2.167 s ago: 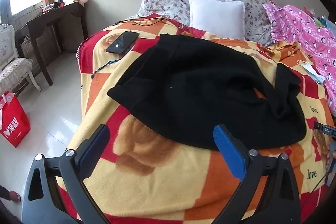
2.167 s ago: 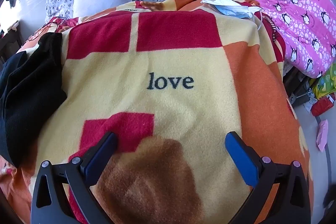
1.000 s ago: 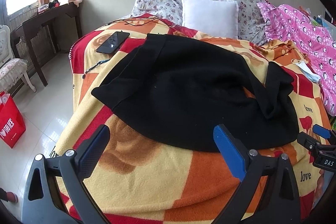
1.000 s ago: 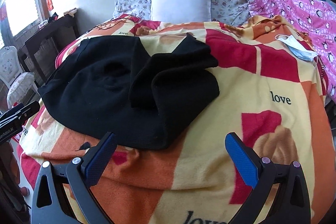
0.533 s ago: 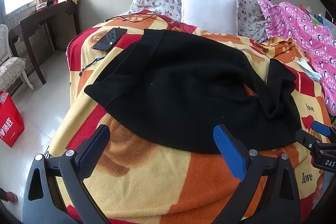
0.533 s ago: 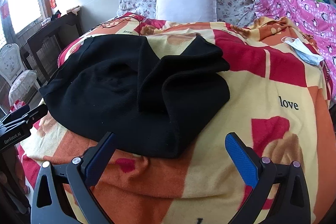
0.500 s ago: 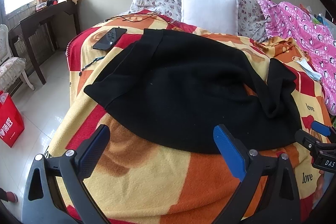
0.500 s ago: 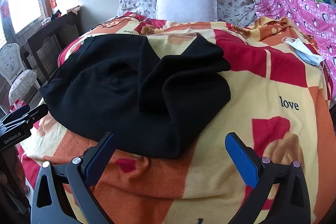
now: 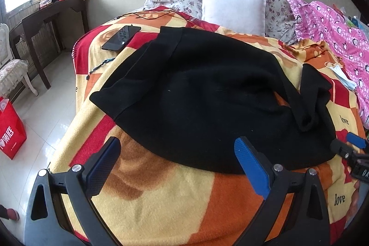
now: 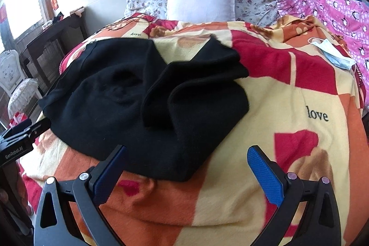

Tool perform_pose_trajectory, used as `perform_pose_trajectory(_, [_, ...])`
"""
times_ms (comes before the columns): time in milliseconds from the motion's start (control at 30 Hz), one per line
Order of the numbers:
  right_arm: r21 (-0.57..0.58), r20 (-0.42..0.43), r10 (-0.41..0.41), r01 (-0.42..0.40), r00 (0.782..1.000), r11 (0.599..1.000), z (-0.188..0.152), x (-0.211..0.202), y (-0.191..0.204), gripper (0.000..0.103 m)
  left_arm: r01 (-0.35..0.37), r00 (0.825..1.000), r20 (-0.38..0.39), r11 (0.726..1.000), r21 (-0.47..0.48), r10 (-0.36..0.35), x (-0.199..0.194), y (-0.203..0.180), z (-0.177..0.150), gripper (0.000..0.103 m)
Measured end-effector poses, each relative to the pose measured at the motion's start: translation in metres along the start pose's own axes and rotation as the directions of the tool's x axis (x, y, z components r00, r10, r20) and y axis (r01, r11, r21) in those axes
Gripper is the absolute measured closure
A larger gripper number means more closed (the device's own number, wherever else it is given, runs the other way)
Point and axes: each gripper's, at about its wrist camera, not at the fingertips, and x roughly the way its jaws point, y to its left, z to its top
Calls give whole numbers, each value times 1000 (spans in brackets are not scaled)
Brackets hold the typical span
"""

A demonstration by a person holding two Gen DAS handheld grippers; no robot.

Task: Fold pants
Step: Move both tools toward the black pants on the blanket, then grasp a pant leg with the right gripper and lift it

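Black pants (image 9: 203,94) lie loosely bunched across a patterned orange, red and yellow blanket (image 9: 161,197) on a bed. In the right wrist view the pants (image 10: 143,103) show a fold of one leg lying over the rest. My left gripper (image 9: 177,153) is open, hovering just short of the pants' near edge. My right gripper (image 10: 186,163) is open too, its blue fingers straddling the near right corner of the pants without touching. Each gripper's tip shows at the edge of the other's view.
A phone (image 9: 121,37) and a cord lie on the blanket at far left. A white pillow (image 9: 233,8) and floral pillows sit at the head. A pink penguin quilt (image 9: 334,31) and a face mask (image 10: 332,54) are at right. A dark table, chair and red bag (image 9: 10,130) stand on the floor at left.
The right gripper swung left from bare blanket until the pants came into view, then crept closer to their near corner. The left gripper drifted slightly; both stayed open.
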Motion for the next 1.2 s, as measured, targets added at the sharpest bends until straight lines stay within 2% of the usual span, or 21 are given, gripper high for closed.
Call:
perform_pose_trajectory(133, [7,26,-15,15,1000,1000,15,-3,-8,1,-9,1000,-10,1000,-12,9,6,5,4,3])
perform_pose_trajectory(300, [31,69,-45,43,997,999,52,-1,-20,1,-13,1000,-20,1000,-15,13,13,6,7,3])
perform_pose_trajectory(500, [97,11,-74,73,997,993,92,47,-46,2,-12,999,-37,1000,-9,12,18,5,8,3])
perform_pose_trajectory(567, [113,0,-18,18,1000,993,99,60,-53,19,-17,999,-43,1000,-2,16,21,4,8,3])
perform_pose_trajectory(600, [114,-11,19,-18,1000,993,102,65,-54,45,-19,999,-46,1000,-1,19,22,5,8,3])
perform_pose_trajectory(633, [101,-32,54,-51,998,994,106,71,-53,60,-19,999,-49,1000,-2,19,24,5,9,3])
perform_pose_trajectory(667, [68,-53,63,-59,997,996,110,75,-50,83,-20,998,-54,1000,-5,19,26,6,9,3])
perform_pose_trajectory(733, [-10,-55,43,-43,998,999,115,75,-42,95,-19,998,-59,1000,-14,19,29,8,10,3])
perform_pose_trajectory(833, [-17,6,68,-68,998,998,133,61,-47,96,-24,997,-69,999,-28,22,35,11,11,3])
perform_pose_trajectory(933, [42,86,36,-40,996,998,160,47,-66,97,-28,997,-75,999,-33,25,37,13,11,3])
perform_pose_trajectory(1000, [100,142,-26,12,989,995,179,43,-82,100,-34,997,-77,999,-35,31,38,14,11,3])
perform_pose_trajectory(1067, [179,210,-112,74,971,981,194,41,-102,100,-37,996,-84,998,-43,33,39,15,12,3])
perform_pose_trajectory(1133, [221,220,-166,116,961,968,202,46,-117,92,-34,995,-91,998,-50,30,40,16,13,3])
perform_pose_trajectory(1167, [230,177,-200,157,964,960,205,55,-125,86,-33,995,-92,998,-52,28,40,17,13,3])
perform_pose_trajectory(1200, [229,121,-201,170,972,959,205,62,-129,65,-32,995,-91,998,-53,28,40,17,13,3])
